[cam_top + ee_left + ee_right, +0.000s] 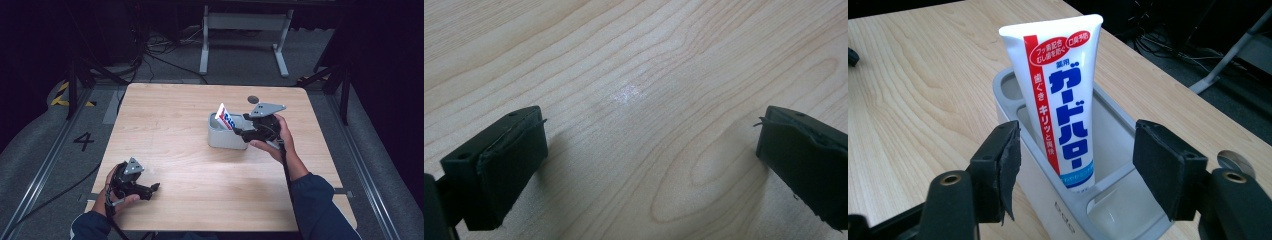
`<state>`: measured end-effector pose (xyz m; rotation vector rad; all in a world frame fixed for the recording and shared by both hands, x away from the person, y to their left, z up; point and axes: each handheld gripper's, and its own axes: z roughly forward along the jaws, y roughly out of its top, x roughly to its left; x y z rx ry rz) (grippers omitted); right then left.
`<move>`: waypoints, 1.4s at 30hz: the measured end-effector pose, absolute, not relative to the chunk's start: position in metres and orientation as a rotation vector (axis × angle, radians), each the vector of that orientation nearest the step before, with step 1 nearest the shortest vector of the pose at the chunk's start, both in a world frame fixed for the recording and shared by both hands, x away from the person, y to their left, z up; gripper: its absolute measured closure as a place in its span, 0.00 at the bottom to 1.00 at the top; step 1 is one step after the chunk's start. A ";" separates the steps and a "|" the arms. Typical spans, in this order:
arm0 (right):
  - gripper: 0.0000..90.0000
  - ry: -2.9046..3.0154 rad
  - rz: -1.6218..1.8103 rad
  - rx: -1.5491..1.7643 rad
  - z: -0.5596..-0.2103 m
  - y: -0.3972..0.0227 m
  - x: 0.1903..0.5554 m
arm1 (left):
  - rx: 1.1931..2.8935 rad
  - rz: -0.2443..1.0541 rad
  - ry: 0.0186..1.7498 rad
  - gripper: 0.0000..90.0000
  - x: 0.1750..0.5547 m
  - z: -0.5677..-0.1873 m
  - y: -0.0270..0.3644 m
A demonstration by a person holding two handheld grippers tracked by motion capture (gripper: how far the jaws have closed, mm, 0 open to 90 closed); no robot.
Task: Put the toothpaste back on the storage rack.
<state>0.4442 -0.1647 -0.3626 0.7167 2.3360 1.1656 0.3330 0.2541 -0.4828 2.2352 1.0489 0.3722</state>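
1. At the near left corner of the table (pixel 175 165), the left tongs (pixel 154 188) rest low over the wood in the person's left hand (pixel 112 192), pointing right.
2. In the left gripper view the left tongs (pixel 651 150) stand wide, with bare wood grain between the jaws.
3. Right of centre stands a grey holder (pixel 225 136), well apart from the left tongs.
4. A tube (pixel 226 116) of toothpaste, white with red and blue print, stands in the holder, leaning left, its flat end up and well above the rim.
5. Just right of the holder, the right tongs (pixel 239 131) point left at it, held in the right hand (pixel 277 137).
6. In the right gripper view the right tongs (pixel 1075 167) stand wide on either side of the tube (pixel 1060 100), the pads clear of it; the tube's lower end sits in a compartment of the holder (pixel 1108 210).
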 end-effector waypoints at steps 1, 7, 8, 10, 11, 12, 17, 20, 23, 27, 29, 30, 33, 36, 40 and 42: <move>0.41 2.335 1.160 0.709 -0.362 -0.165 0.443 | 2.235 0.372 1.047 0.01 0.333 -0.483 0.254; 0.40 2.335 1.147 0.695 -0.359 -0.171 0.436 | 2.235 0.372 1.049 0.01 0.333 -0.483 0.254; 0.40 2.334 1.143 0.696 -0.359 -0.171 0.434 | 2.235 0.372 1.047 0.00 0.333 -0.483 0.254; 0.40 2.336 1.136 0.686 -0.358 -0.173 0.432 | 2.236 0.373 1.048 0.00 0.333 -0.483 0.254; 0.40 2.338 1.135 0.684 -0.358 -0.174 0.430 | 2.234 0.370 1.050 0.01 0.333 -0.483 0.254; 0.40 2.341 1.131 0.685 -0.358 -0.175 0.429 | 2.235 0.371 1.047 0.01 0.333 -0.483 0.254; 0.40 2.335 1.111 0.683 -0.359 -0.180 0.423 | 2.234 0.371 1.048 0.01 0.333 -0.483 0.254; 0.40 2.326 1.104 0.686 -0.359 -0.184 0.419 | 2.235 0.372 1.049 0.00 0.333 -0.483 0.254; 0.40 2.319 1.107 0.688 -0.359 -0.189 0.417 | 2.234 0.370 1.050 0.00 0.333 -0.483 0.254; 0.39 2.311 1.109 0.688 -0.360 -0.195 0.412 | 2.233 0.370 1.050 0.00 0.333 -0.483 0.254; 0.39 2.309 1.096 0.679 -0.360 -0.197 0.411 | 2.234 0.370 1.050 0.01 0.333 -0.483 0.254; 0.39 2.312 1.097 0.681 -0.361 -0.198 0.409 | 2.235 0.371 1.047 0.00 0.333 -0.483 0.254; 0.39 2.309 1.088 0.674 -0.363 -0.201 0.406 | 2.235 0.372 1.049 0.00 0.333 -0.483 0.254; 0.39 2.316 1.063 0.670 -0.367 -0.205 0.403 | 2.234 0.371 1.051 0.01 0.333 -0.483 0.254; 0.39 2.318 1.040 0.675 -0.371 -0.210 0.401 | 2.235 0.373 1.049 0.01 0.333 -0.483 0.254; 0.39 2.324 1.026 0.666 -0.372 -0.213 0.399 | 2.235 0.372 1.047 0.01 0.333 -0.483 0.254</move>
